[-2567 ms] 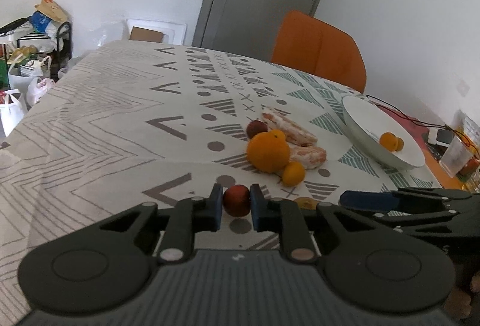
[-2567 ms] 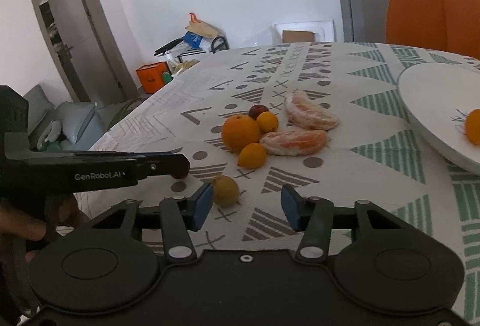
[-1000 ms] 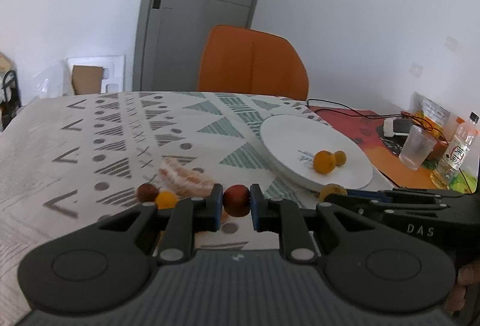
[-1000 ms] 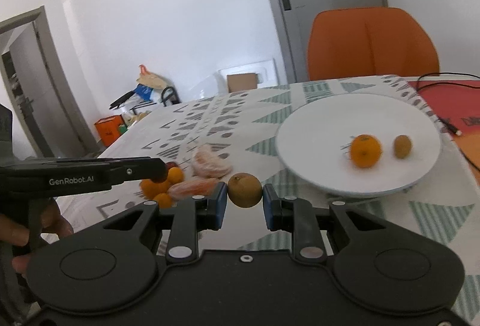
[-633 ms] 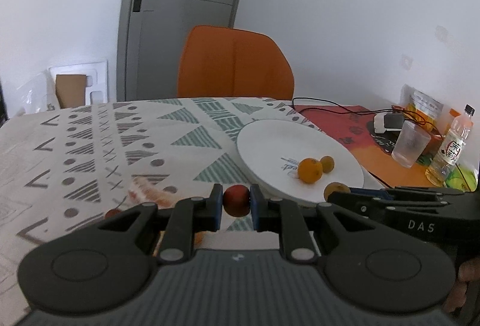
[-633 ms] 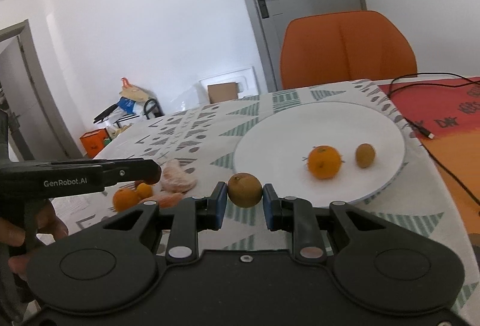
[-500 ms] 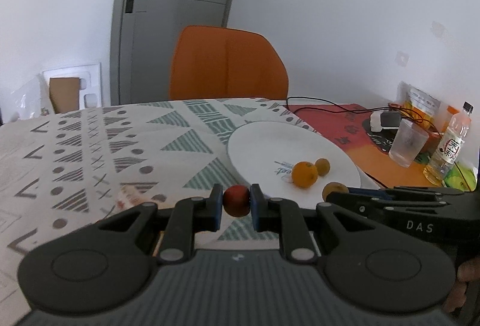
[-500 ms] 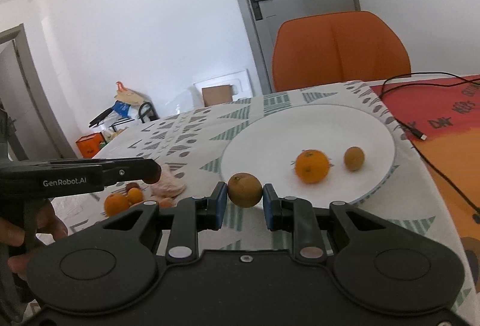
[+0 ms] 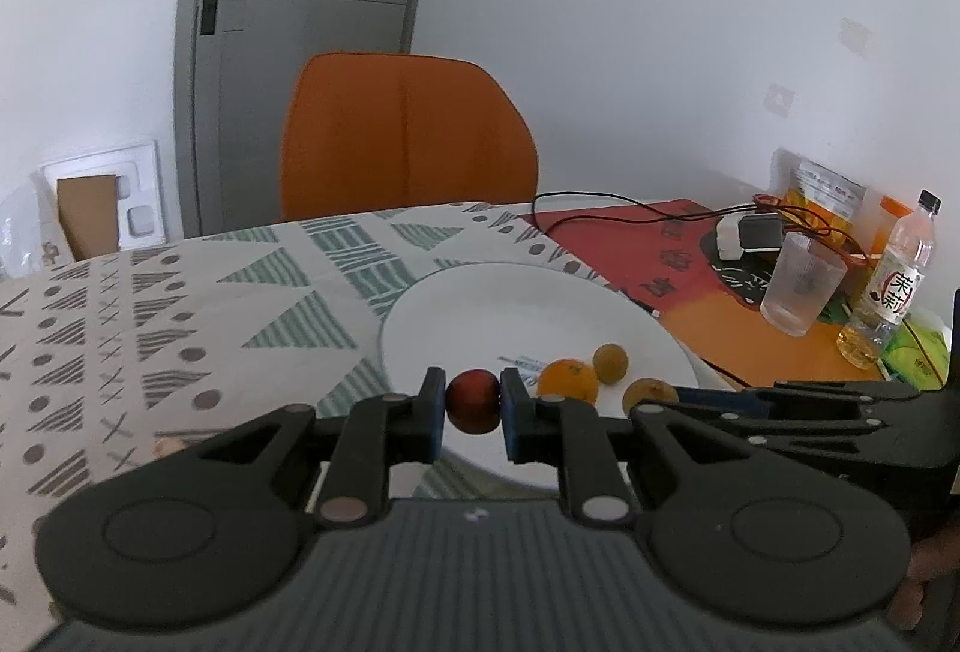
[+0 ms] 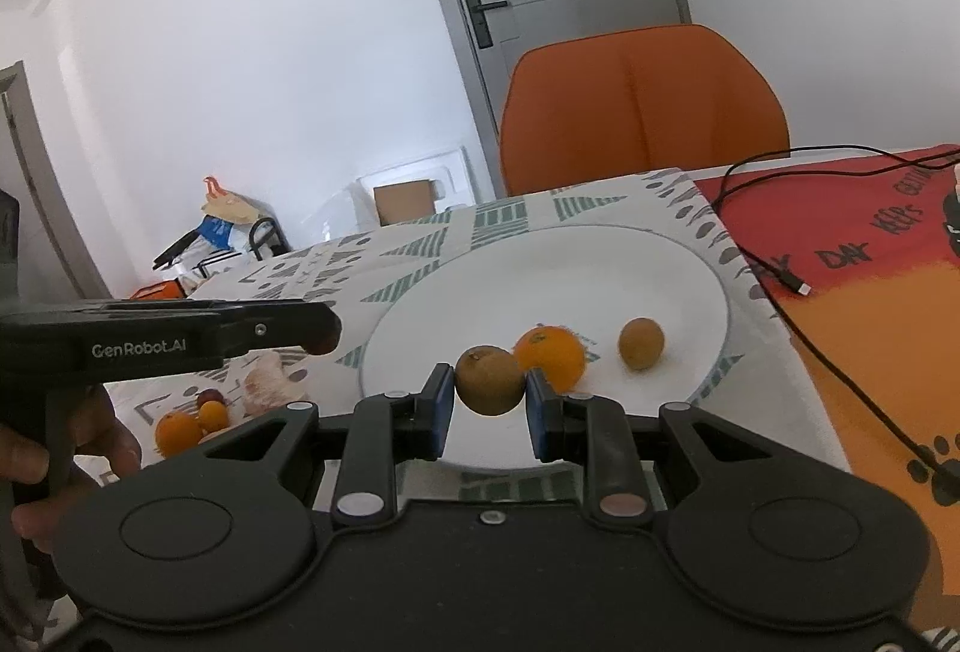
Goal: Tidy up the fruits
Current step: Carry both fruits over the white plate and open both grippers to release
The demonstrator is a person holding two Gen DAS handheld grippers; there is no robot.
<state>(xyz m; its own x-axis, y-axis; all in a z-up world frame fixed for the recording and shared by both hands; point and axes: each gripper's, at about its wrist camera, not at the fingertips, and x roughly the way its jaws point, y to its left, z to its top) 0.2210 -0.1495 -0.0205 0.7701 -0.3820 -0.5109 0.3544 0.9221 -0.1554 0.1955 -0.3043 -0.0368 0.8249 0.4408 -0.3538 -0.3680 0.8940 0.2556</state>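
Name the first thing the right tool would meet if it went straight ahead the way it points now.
Probably the orange on the white plate: it sits just beyond the brown fruit that the right tool holds. Depth is unclear, so the tool might pass above it.

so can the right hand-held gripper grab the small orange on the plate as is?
Probably not: the right hand-held gripper is shut on a brown fruit, though the orange lies unobstructed on the plate.

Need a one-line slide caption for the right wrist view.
Right gripper holds a brown fruit over the white plate, which already carries an orange and another small brown fruit.
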